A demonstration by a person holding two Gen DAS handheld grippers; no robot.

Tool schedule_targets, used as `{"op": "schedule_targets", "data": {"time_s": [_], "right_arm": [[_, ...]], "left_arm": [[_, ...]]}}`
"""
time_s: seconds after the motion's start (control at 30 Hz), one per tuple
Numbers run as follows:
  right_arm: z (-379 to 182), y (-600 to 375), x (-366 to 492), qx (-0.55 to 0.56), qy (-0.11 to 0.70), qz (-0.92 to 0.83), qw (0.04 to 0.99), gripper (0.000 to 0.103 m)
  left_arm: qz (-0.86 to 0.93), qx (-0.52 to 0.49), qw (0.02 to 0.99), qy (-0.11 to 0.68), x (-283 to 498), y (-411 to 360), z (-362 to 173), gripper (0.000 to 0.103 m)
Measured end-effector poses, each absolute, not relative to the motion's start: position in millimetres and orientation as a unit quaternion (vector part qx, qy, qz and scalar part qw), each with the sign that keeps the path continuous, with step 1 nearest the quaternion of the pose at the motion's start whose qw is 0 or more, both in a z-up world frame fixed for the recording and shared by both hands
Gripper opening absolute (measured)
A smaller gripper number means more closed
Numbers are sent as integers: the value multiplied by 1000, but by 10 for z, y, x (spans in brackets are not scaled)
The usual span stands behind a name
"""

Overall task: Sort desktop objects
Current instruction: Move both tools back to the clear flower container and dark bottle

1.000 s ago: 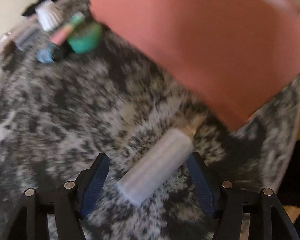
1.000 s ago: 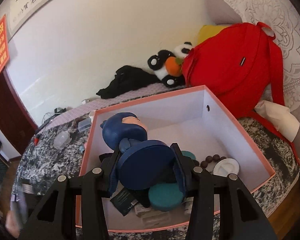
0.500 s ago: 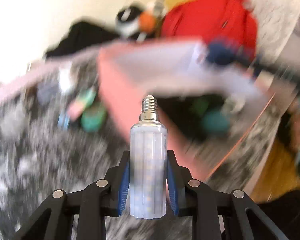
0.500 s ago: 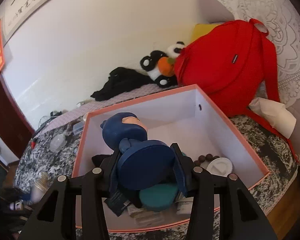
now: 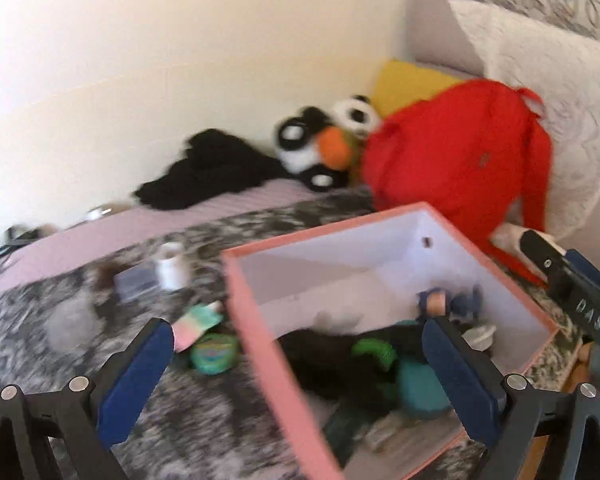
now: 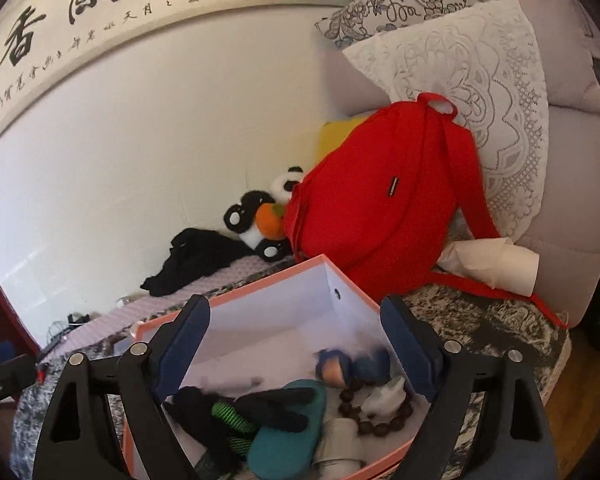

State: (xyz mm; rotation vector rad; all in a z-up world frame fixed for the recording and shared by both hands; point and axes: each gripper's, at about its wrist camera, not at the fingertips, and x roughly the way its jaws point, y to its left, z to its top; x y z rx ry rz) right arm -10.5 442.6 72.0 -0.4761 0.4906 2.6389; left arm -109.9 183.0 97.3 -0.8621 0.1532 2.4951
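Note:
A pink box (image 5: 260, 344) with white inside walls stands on the grey patterned cover; it also shows in the right wrist view (image 6: 236, 300). A blue-headed doll (image 6: 352, 366) lies inside it among a teal disc (image 6: 288, 428), brown beads (image 6: 380, 420) and dark items. My left gripper (image 5: 296, 376) is open and empty above the box's near left wall. My right gripper (image 6: 296, 352) is open and empty above the box; it also shows in the left wrist view (image 5: 576, 292). No bulb shows clearly in the blurred view.
Left of the box lie a green round tin (image 5: 214, 354), a pastel tube (image 5: 198, 320), a white jar (image 5: 172, 266) and a clear case (image 5: 136, 284). Behind are a red backpack (image 6: 380, 208), a panda plush (image 6: 260, 220), black cloth (image 6: 196, 256) and lace pillows (image 6: 480, 92).
The left gripper held a white bulb half a second ago and is now open and empty. The right gripper let go of the blue doll, which now lies in the box.

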Motion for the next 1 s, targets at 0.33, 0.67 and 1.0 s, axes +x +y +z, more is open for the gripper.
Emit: {"op": "schedule_targets", "data": {"time_s": [0.33,0.67,1.0], "right_arm": [[639,3207,-462,-169,159,968,99,90],[212,1575,-967,-239,23,971,3,90],[-390,1594,-1540,-337,81,938,23,90]], "left_arm": [[933,-352,78,1,-808,367,365,102],[925,-377,38,-36,-1114,-419,-208,102],[914,-397,62,-54,-1868,-741,-533,102]]}}
